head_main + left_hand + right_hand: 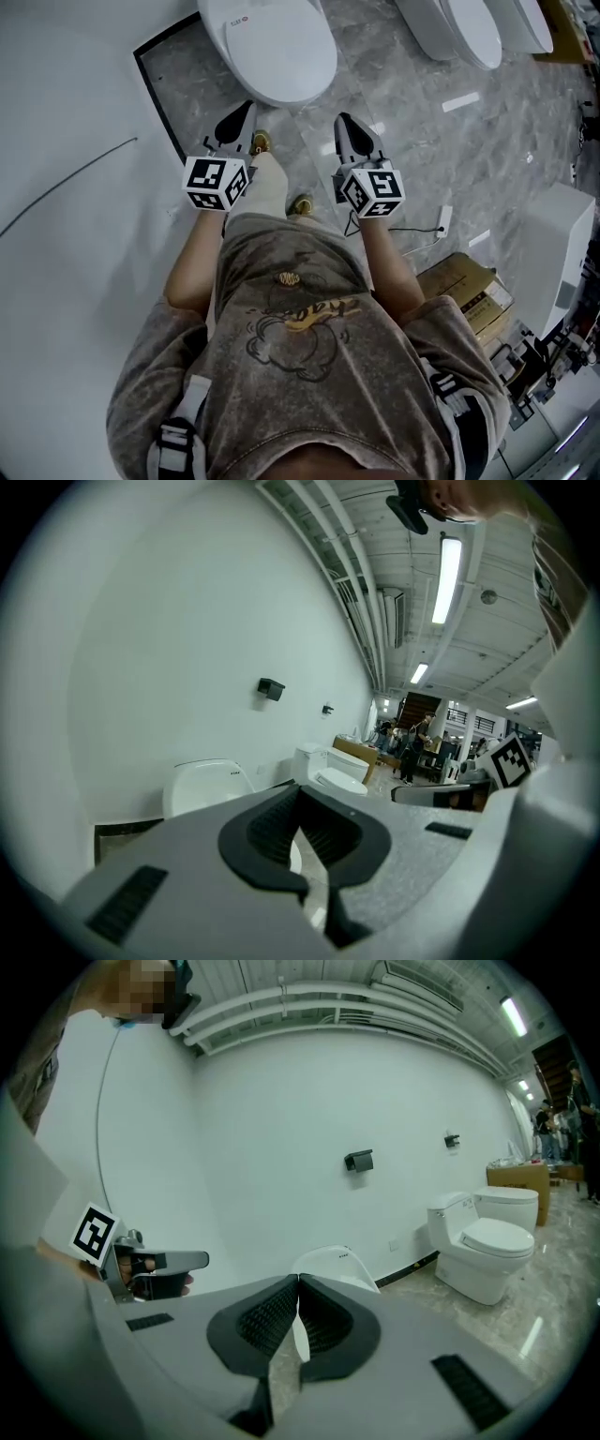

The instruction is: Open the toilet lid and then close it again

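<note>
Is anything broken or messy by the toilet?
Nothing looks broken or spilled. The toilet is whole with its lid down. Only two small oddities: a white cable lies loose on the floor to the right, and a thin dark curved line runs across the white wall on the left; whether crack or wire, I cannot tell.

Ahead of the fingers (pixel 267 1321), which are black and ribbed, lies the glossy white oval toilet lid (pixel 272 47), on a floor of grey stone tiles (pixel 412 112) with pale marbled veining. The left gripper (pixel 239 122) and right gripper (pixel 349 127) are pale grey, each carrying a white cube (pixel 217 183) patterned with black squares. Behind the fingers, the person's mottled grey-brown T-shirt (pixel 309 375) bears a yellow-and-brown cartoon print. Beyond the lid the wall (pixel 281 1129) is plain white, with a small black fixture (pixel 358 1160).
</note>
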Tool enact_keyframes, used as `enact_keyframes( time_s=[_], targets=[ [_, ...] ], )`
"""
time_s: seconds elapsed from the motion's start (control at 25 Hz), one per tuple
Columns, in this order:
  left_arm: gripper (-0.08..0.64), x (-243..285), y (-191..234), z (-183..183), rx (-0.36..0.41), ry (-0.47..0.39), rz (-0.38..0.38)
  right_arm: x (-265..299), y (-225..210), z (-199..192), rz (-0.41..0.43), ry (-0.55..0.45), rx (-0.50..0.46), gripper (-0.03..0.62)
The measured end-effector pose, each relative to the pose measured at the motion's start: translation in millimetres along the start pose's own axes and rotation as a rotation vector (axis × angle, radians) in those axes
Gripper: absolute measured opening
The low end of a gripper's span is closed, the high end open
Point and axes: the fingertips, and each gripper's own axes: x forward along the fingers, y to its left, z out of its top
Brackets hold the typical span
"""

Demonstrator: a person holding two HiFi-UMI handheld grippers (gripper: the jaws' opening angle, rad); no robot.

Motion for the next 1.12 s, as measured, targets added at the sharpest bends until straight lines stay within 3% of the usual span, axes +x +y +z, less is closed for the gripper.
enact_keyframes(
  time_s=[0.28,0.84,1.12],
  targets=[
    [0.009,63.3,39.6,-57.2,-0.008,0.069,-0.006,64.7,-36.2,-58.1,-0.015,0.067,0.046,0.028],
    [0.009,147.2,105.6,-288.1,-0.072,0.207,0.003,160.6,-86.2,-288.1,0.048,0.261,0.033,0.028],
    [0.009,169.2,121.0,-373.4,-0.093,0.252,0.003,196.6,-102.5,-350.8,0.037,0.293,0.023,0.028]
  ],
)
